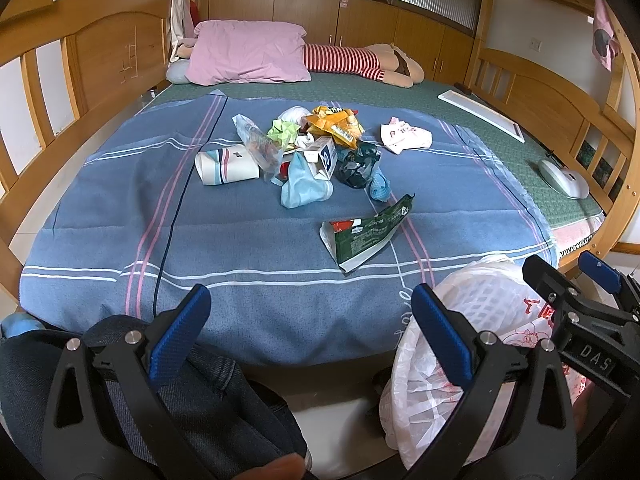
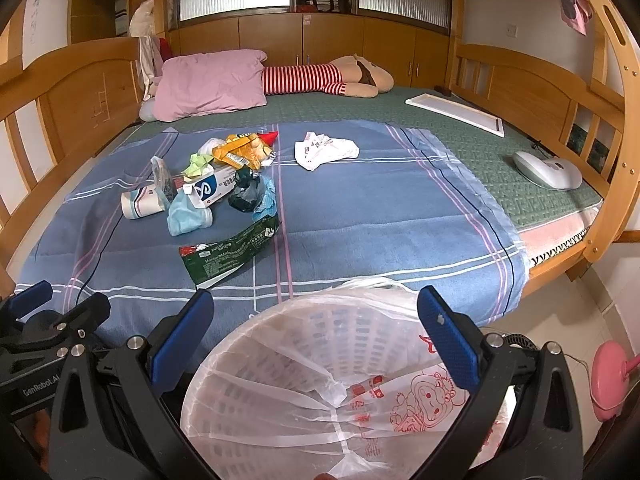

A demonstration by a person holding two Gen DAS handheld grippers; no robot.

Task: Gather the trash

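Both grippers, left gripper (image 1: 308,320) and right gripper (image 2: 316,328), hang spread and empty at the bed's foot, the lined bin (image 2: 320,380) below the right. Trash pile (image 1: 312,148) sits mid-blanket (image 1: 240,248); green wrapper (image 1: 368,232) (nearest) looks the sensible first pick, pinched by an edge.

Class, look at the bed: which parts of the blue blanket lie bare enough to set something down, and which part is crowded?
Bare: the blue blanket between the white bag and the bed's near edge, and left of the green wrapper. Crowded: the trash pile at its middle.
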